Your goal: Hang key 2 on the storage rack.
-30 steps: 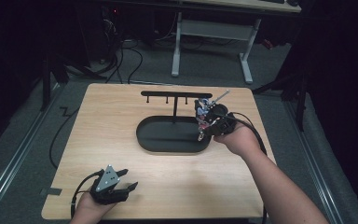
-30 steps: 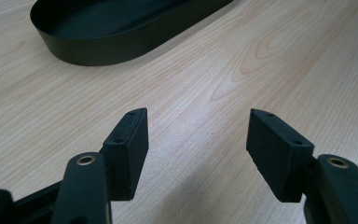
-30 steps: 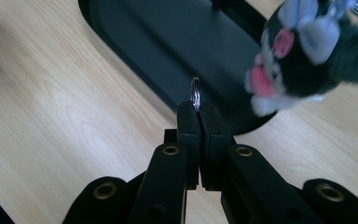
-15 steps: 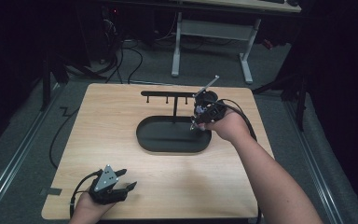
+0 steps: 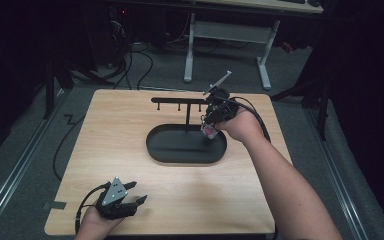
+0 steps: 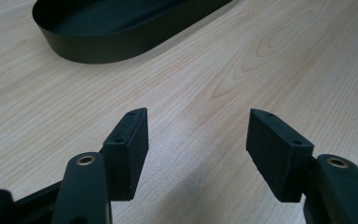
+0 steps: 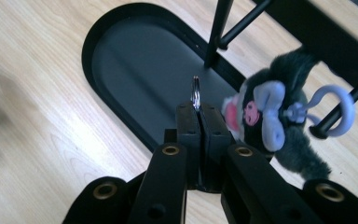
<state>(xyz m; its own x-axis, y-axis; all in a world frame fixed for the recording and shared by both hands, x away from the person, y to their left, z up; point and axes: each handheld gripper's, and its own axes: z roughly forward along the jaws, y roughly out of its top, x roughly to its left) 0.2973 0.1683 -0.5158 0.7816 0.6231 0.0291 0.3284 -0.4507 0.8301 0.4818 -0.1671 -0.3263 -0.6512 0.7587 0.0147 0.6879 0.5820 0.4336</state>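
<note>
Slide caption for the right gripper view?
Right gripper pinches a key ring above the black oval tray, a plush mouse keychain dangling beside a stand peg.

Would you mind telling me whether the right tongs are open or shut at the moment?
Shut. In the right gripper view, the right tongs have their jaws pressed together on a metal key ring, with a plush toy dangling beside them.

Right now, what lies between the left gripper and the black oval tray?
Bare wood: the left gripper view shows plain tabletop between the open left gripper and the black oval tray.
</note>
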